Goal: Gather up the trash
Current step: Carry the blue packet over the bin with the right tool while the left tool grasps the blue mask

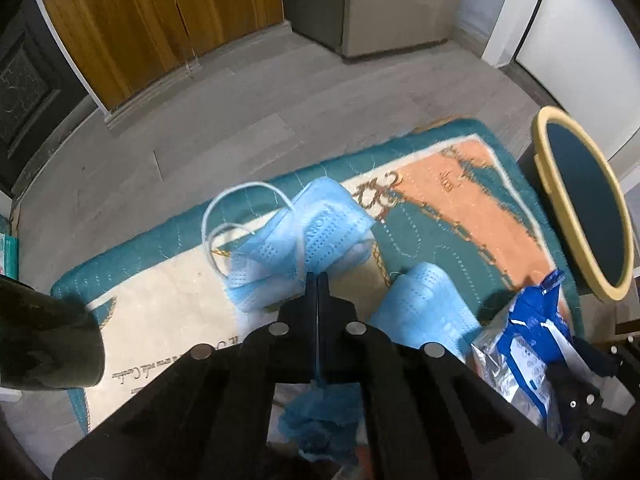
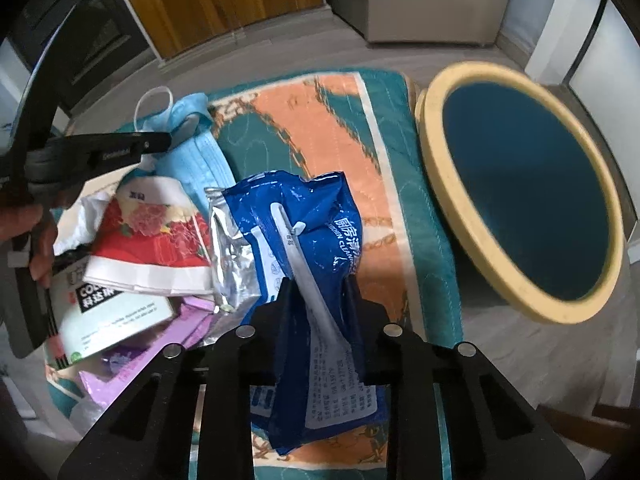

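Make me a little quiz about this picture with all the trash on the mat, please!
1. True or false: the left gripper is wide open.
2. What is the right gripper squeezing? A) the blue wipes packet B) a banana C) a shoe
3. Fill in: the bin with the yellow rim stands ___ the mat.

Key: 1. False, it is shut, with blue face mask material at its tips. 2. A. 3. Beside, off its edge.
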A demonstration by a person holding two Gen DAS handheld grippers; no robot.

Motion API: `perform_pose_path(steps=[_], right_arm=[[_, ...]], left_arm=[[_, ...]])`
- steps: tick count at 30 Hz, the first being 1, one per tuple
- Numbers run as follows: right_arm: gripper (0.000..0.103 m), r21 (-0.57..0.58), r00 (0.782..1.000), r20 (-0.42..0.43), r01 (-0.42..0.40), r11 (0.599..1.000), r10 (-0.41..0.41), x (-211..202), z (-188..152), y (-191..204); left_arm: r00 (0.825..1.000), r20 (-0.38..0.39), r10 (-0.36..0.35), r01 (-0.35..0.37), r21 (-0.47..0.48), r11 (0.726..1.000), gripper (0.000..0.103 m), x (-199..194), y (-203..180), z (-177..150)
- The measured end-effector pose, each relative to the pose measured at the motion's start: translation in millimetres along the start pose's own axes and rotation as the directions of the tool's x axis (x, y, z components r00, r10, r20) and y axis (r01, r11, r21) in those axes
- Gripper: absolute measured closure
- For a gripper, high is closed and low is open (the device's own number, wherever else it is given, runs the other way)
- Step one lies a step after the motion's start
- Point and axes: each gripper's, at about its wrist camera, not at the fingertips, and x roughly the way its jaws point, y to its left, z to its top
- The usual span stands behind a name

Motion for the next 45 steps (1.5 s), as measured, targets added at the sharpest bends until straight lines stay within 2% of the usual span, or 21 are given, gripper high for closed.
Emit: perform_pose_path(steps=[3,7,12,17,20,22,24,25,27,28,29,32,37,39,40,42,43,45], right_arm=[[0.077,-0.002,0.999,0.037,-0.008,1.0,0.008,-12,2,0],[0.077,0.022,0.996,0.082,-0.029,0.999,0.027,-35,5,-6],[0.077,0.044,0.986,0.165,-0.038,0.998,0.03,-75,15,-19],[0.077,0.096,0.965,0.262,-0.034,0.995,0.007,-128,28,-68],[0.077,0.148,0.955,0.294,0.0,0.989,-0.044,-139,39,-105],[0.077,0.197,0.957,0.283,0.004,0.98,-0.061,-131,46,-131],[0.077,0.226,0.962,0.264,0.009,0.974,-0.07,-120,48,-146],[0.077,0.241,0.965,0.252,0.006,0.97,-0.068,-114,49,-153],[0.077,0.262,0.972,0.229,-0.003,0.965,-0.059,-99,52,-165],[0.077,0.26,0.973,0.223,0.001,0.966,-0.061,-95,54,-167],[0.077,0.249,0.974,0.217,0.014,0.968,-0.07,-91,55,-168],[0.077,0.248,0.975,0.206,0.029,0.968,-0.082,-84,56,-178],[0.077,0.257,0.979,0.195,0.01,0.966,-0.062,-79,52,-184],[0.077,0.255,0.979,0.193,0.015,0.967,-0.066,-79,50,-185],[0.077,0.26,0.979,0.192,0.014,0.965,-0.066,-79,49,-187],[0.077,0.269,0.979,0.192,0.011,0.963,-0.065,-80,50,-188],[0.077,0.272,0.979,0.192,0.013,0.962,-0.068,-81,50,-187],[0.077,0.277,0.979,0.191,0.016,0.961,-0.072,-80,50,-189]], left_arm=[[0.999,0.038,0.038,-0.039,0.036,0.999,0.103,-21,-4,-4],[0.994,0.095,0.046,-0.051,0.055,0.997,0.103,-51,-10,-4],[0.982,0.187,0.012,-0.021,0.046,0.999,0.103,-92,-23,3],[0.966,0.257,-0.03,0.01,0.078,0.997,0.103,-122,-46,5],[0.965,0.258,-0.035,0.01,0.096,0.995,0.103,-124,-54,5],[0.976,0.216,-0.032,0.009,0.103,0.995,0.103,-110,-55,7],[0.985,0.174,-0.022,0.01,0.068,0.998,0.102,-90,-47,4],[0.988,0.149,-0.028,0.021,0.046,0.999,0.096,-79,-42,5],[0.993,0.116,-0.024,0.023,0.012,1.0,0.061,-58,-33,8],[0.993,0.117,-0.001,0.0,0.006,1.0,0.039,-50,-30,8],[0.993,0.12,0.014,-0.015,0.007,1.0,0.036,-45,-29,10],[0.995,0.082,0.051,-0.055,0.045,0.997,0.036,-18,-29,14],[0.998,0.007,0.056,-0.056,0.099,0.994,0.041,15,-40,15],[0.999,0.006,0.052,-0.052,0.098,0.994,0.062,18,-42,16],[0.999,0.006,0.053,-0.053,0.09,0.995,0.085,18,-41,17],[0.999,0.023,0.046,-0.047,0.066,0.997,0.089,12,-39,17],[0.998,0.035,0.044,-0.046,0.065,0.997,0.097,8,-39,17],[0.998,0.048,0.041,-0.044,0.068,0.997,0.099,-1,-40,17]])
